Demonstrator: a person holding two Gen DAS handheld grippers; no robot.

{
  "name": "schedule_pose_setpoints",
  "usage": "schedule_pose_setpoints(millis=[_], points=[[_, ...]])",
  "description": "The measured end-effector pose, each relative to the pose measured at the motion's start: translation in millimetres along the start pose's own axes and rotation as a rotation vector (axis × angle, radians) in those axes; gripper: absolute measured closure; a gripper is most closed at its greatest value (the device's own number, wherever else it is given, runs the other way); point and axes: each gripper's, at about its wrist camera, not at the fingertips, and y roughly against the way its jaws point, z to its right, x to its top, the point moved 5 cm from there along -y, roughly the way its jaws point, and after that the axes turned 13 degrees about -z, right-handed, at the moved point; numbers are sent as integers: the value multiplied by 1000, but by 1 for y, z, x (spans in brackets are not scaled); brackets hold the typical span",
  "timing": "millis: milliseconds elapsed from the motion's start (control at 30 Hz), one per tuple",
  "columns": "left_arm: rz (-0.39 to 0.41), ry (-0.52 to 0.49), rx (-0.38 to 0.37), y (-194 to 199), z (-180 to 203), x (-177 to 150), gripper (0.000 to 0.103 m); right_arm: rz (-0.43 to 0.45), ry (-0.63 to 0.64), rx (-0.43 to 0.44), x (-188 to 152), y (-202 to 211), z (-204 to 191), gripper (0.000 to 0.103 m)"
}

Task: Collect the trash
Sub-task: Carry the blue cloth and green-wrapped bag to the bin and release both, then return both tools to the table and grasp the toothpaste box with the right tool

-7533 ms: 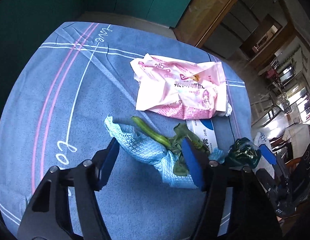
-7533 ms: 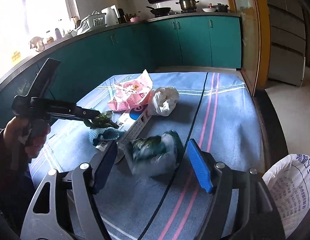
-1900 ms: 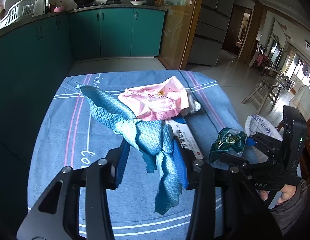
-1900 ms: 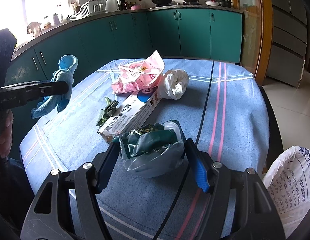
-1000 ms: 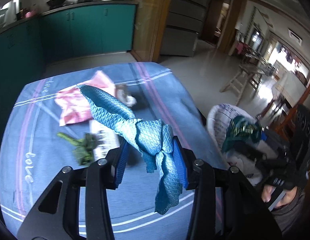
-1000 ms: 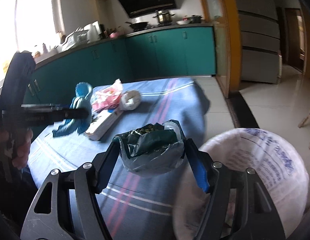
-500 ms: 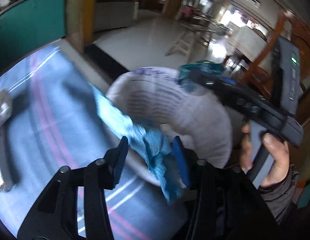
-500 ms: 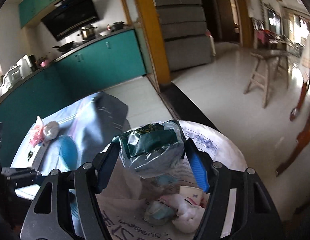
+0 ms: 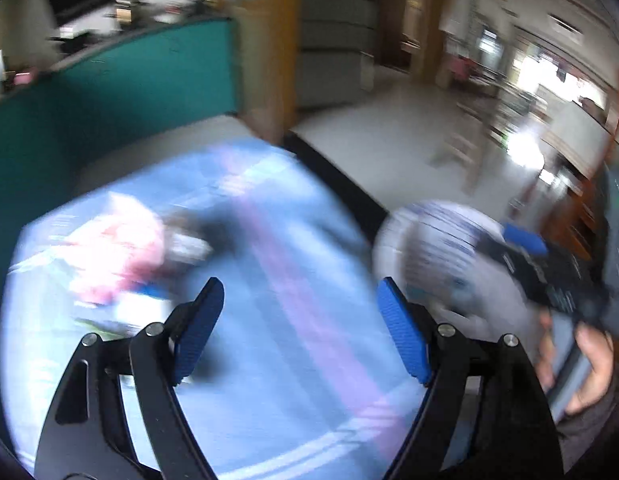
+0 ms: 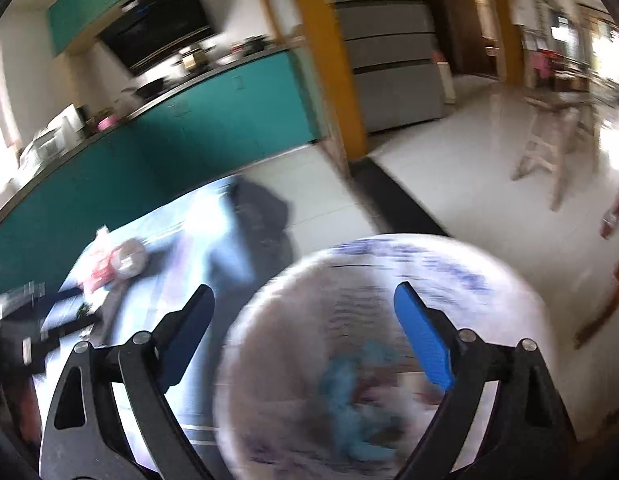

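Both views are motion-blurred. My left gripper (image 9: 299,330) is open and empty above the blue tablecloth (image 9: 269,340). A pink wrapper (image 9: 113,256) and a white box (image 9: 137,312) lie on the cloth, left of it. My right gripper (image 10: 305,336) is open and empty above the white woven trash sack (image 10: 509,308). The blue cloth (image 10: 349,396) lies inside the sack with other trash. The sack (image 9: 421,248) also shows in the left wrist view, off the table's right edge, with the right gripper over it.
Teal kitchen cabinets (image 10: 197,128) run behind the table. A wooden stool (image 10: 549,148) stands on the pale tiled floor to the right. A crumpled white bag (image 10: 127,260) lies on the cloth by the pink wrapper (image 10: 99,268).
Both grippers opened. The blue cloth left the left gripper and the green bag left the right gripper; the blue cloth now lies in the sack. The left gripper swung back towards the table.
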Motion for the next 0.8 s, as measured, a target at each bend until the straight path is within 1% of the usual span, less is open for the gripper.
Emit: schedule_pose_setpoints(millis=[33,67,133,167,200,233,267,333,367,433,500,533,567,600,633,733,800], points=[[16,24,29,7,-20,5,20,-15,29,28,1,-8,-17,14],[24,57,61,14,-45,12,13,-24,47,46,1,-13,-29,14],[16,130,89,20,-83,22,11,-47,83,117,6,-29,-62,14],[14,187,85,19,-106,26,11,-58,97,150,11,-39,-77,14],[11,218,74,17,-119,28,11,-64,105,170,16,-46,-88,14],[0,280,40,12,-142,27,11,-71,114,186,23,-56,-101,14],[-17,351,5,5,-162,23,11,-76,119,194,29,-63,-111,14],[-25,438,-39,-1,-186,9,11,-89,135,225,46,-84,-136,14],[-28,454,-48,-5,-197,2,11,-94,142,246,53,-93,-146,14],[-40,462,-16,-9,-210,-7,11,-113,123,298,75,-119,-164,14],[-49,494,20,-9,-225,-14,11,-129,57,290,93,-141,-170,14],[-54,505,7,-9,-231,-17,11,-134,32,298,100,-149,-172,14],[-54,510,-4,-6,-230,-21,11,-139,8,326,105,-158,-175,14],[-49,518,-17,-4,-236,-24,10,-152,-6,372,107,-167,-179,14],[-46,524,-21,-5,-241,-27,10,-160,-4,388,107,-169,-180,14],[-57,554,-5,-6,-262,-38,9,-160,13,353,108,-177,-190,14],[-71,578,5,-9,-273,-45,9,-168,20,365,108,-180,-196,14]])
